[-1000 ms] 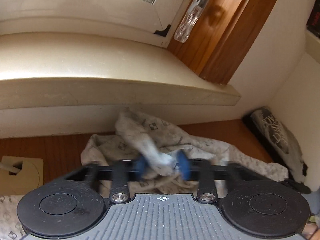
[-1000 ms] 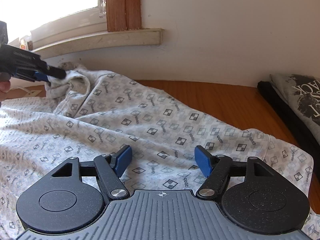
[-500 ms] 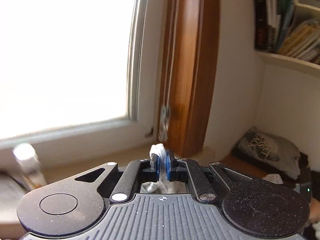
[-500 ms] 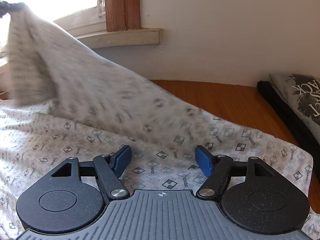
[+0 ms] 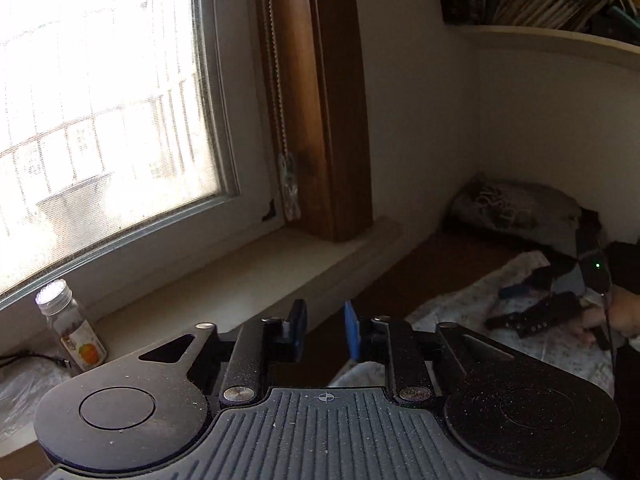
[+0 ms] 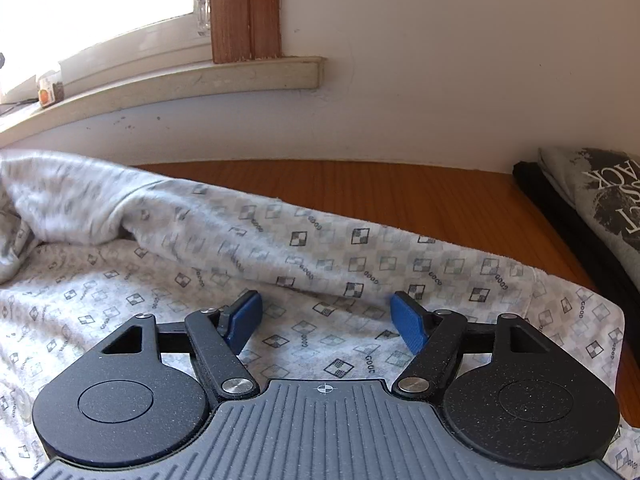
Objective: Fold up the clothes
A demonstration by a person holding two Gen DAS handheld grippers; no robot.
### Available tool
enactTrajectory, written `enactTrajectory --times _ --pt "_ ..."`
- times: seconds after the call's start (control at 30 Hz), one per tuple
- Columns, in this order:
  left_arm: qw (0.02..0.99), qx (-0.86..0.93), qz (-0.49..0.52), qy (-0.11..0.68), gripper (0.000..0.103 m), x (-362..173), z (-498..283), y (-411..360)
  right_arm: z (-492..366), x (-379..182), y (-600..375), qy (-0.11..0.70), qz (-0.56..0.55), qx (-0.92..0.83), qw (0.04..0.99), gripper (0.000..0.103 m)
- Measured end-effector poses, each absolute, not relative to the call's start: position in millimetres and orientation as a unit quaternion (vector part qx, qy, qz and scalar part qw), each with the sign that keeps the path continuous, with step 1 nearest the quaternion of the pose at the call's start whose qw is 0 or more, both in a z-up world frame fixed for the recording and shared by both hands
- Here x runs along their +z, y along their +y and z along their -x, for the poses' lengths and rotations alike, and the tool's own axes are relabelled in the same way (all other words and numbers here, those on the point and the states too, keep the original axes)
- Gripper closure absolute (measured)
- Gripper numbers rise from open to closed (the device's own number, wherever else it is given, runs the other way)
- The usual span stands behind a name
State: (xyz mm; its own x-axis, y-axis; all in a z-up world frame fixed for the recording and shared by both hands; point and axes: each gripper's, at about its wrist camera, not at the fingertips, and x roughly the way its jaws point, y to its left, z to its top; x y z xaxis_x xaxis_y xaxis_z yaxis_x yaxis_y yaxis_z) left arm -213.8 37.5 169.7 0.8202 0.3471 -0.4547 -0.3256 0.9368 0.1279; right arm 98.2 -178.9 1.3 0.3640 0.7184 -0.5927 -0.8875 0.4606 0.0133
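A white garment with a small checked print is spread on the wooden table. One part of it lies folded over as a loose flap running from the far left towards the right. My right gripper hovers open just above the cloth, nothing between its blue pads. My left gripper is raised above the table and faces the window. Its jaws are opening and nothing is between them. In the left wrist view the garment lies at the lower right, with a person's hand on the other gripper.
A folded grey printed T-shirt on a dark item lies at the table's right end. The window sill runs along the back and carries a small glass bottle. A shelf of books hangs above the corner.
The left gripper lifted a bunch of the garment up and across, then let it go. The cloth dropped as a flap over the garment. The right gripper stayed still.
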Motion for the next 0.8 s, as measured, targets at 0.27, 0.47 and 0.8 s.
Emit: enactTrajectory --times 0.27,0.47,0.8 --pt "0.938 0.168 -0.018 0.302 0.051 112 174 45 -98 1 -180 0.270 0.156 0.495 0.811 0.032" --pt "0.919 0.168 -0.010 0.356 0.059 65 166 57 -97 2 -180 0.270 0.156 0.495 0.811 0.032" --pt "0.945 0.106 -0.060 0.305 0.102 101 187 -18 -93 2 -181 0.261 0.163 0.480 0.822 0.032"
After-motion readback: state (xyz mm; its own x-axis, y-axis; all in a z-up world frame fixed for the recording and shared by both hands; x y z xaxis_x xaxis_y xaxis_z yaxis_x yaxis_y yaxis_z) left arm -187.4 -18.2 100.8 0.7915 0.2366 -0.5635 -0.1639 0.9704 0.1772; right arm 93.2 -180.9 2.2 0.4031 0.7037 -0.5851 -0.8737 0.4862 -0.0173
